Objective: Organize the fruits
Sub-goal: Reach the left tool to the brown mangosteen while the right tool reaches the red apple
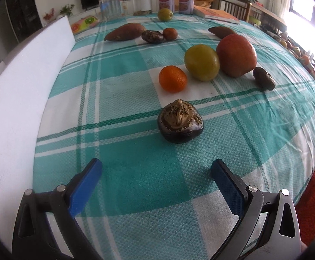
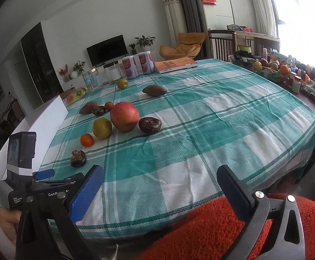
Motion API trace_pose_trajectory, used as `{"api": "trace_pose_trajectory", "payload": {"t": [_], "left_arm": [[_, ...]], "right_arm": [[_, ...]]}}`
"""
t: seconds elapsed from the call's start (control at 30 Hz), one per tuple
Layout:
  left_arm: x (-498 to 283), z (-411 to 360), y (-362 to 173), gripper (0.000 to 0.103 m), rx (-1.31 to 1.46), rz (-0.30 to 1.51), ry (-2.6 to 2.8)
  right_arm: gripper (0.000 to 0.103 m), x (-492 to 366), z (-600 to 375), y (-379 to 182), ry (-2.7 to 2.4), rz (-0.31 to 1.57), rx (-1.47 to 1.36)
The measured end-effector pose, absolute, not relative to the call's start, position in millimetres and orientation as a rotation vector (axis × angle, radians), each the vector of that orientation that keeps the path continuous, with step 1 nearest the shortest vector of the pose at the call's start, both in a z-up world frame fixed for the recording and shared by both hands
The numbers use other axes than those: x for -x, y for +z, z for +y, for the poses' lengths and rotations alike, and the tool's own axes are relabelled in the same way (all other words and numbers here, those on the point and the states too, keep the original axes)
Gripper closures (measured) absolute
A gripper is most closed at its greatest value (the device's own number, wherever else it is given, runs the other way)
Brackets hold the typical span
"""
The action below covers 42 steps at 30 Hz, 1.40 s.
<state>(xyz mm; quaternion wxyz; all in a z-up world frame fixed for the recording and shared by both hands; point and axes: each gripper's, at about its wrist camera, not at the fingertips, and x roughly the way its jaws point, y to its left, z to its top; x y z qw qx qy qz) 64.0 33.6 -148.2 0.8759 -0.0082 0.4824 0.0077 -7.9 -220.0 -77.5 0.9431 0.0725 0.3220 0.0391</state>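
On the teal checked tablecloth [image 1: 125,99] a line of fruit runs away from me: a dark water chestnut [image 1: 180,122], a small orange [image 1: 172,79], a yellow-green fruit [image 1: 201,62], a red apple [image 1: 236,54] and another dark chestnut [image 1: 263,78]. The same line shows in the right wrist view: chestnut [image 2: 78,158], orange [image 2: 86,140], yellow fruit [image 2: 102,127], apple [image 2: 125,119], chestnut [image 2: 150,125]. My left gripper [image 1: 156,169] is open and empty, a little short of the near chestnut. My right gripper [image 2: 159,174] is open and empty near the table's front edge.
Farther back lie a sweet potato [image 1: 125,32], a dark chestnut [image 1: 152,36], a small orange fruit [image 1: 169,33], another brown tuber [image 1: 221,31] and a green fruit [image 1: 165,14]. Jars, two cans [image 1: 176,1] and a book [image 1: 217,14] stand at the far edge. A white board [image 1: 27,82] borders the left.
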Motion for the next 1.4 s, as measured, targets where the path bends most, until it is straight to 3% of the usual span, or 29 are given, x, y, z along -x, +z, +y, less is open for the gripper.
{"api": "trace_pose_trajectory", "payload": {"t": [0.93,1.13,1.4], "left_arm": [[-55,35,-148,0.0,0.035,0.918,0.032],[-69,43,-143,0.003,0.035,0.983,-0.043],[-78,42,-123,0.004,0.069,0.901,-0.201]], "right_arm": [[0.0,7,-215,-85,0.073,0.666,-0.12],[0.0,8,-218,-86,0.076,0.666,-0.138],[0.0,3,-222,-89,0.086,0.69,-0.177]]}}
